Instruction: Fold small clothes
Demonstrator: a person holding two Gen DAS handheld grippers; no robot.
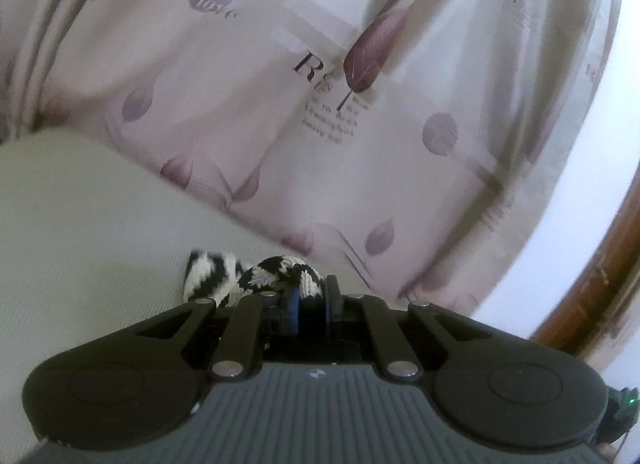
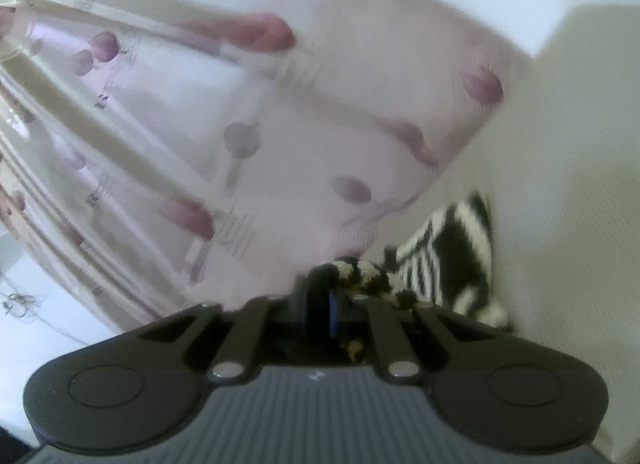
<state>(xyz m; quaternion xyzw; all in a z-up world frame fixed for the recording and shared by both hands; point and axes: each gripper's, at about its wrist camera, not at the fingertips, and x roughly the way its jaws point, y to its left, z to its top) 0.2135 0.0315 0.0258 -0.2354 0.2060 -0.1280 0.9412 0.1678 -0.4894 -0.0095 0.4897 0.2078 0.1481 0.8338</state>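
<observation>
The black-and-white knit garment (image 1: 224, 276) is being pinched at its edges by the left gripper (image 1: 312, 300) and the right gripper (image 2: 320, 304), near the leaf-print curtain (image 1: 320, 104).

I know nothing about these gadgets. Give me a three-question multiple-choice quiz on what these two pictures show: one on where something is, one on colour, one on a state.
1. Where does the leaf-printed curtain hang?
A. Behind the pale surface the garment is over
B. Folded in a drawer
C. Draped over the tool

2. What colours is the knitted garment?
A. Red and yellow
B. Black and white
C. Plain blue

3. How do the jaws of the left gripper stand?
A. Wide apart, holding nothing
B. Pinched shut on the garment
C. Out of sight

Answers:
1 A, the curtain fills the background above the surface.
2 B, dark and light zigzag stripes show in both views.
3 B, knit bunches between the nearly closed pads; the right gripper pinches it too.
</observation>
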